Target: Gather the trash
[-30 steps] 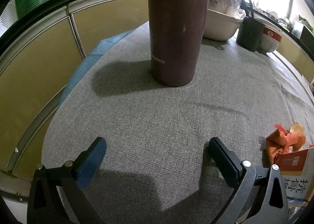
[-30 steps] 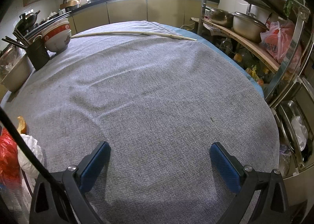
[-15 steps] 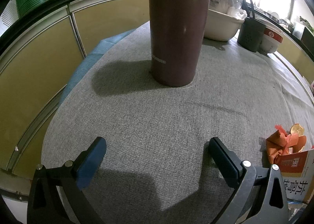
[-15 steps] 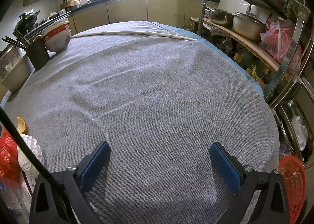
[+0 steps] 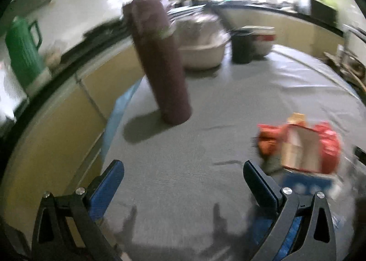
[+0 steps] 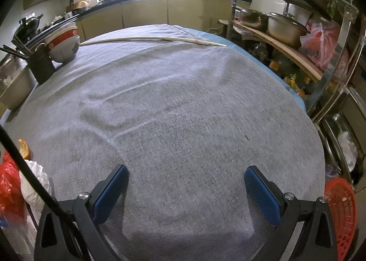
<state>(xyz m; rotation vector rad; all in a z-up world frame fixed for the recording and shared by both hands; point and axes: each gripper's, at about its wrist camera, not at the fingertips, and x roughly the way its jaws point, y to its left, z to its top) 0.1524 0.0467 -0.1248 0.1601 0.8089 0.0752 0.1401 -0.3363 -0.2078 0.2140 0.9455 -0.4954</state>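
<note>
So the big round tabletop (image 6: 183, 105) fills most of both views, covered in a grey woven cloth with a bit of blue showing along the edge. A tall maroon flask (image 5: 160, 64) stands on it toward the left in the left wrist view, which is pretty motion-blurred. Behind the flask sit a cream basin (image 5: 201, 53) and a dark utensil holder (image 6: 42, 66) with chopsticks poking out, then a stack of red-and-white bowls (image 6: 65, 43) right beside that. A long pale stick (image 6: 155, 40) lies across the far side of the cloth.

The trash pile (image 5: 299, 146) sits on the cloth just ahead and to the right of the left claw (image 5: 183, 183): red wrappers, an opened cardboard box, some orange peel, all smeared by blur. From the right wrist view the same heap peeks in at the left edge as a red bag (image 6: 9, 183) and white crumpled plastic (image 6: 34, 183).

A red mesh basket (image 6: 340, 213) shows at the lower right, off the table edge.

Both claws are spread wide apart with nothing between them; the right claw (image 6: 186, 187) hangs over bare cloth.
</note>
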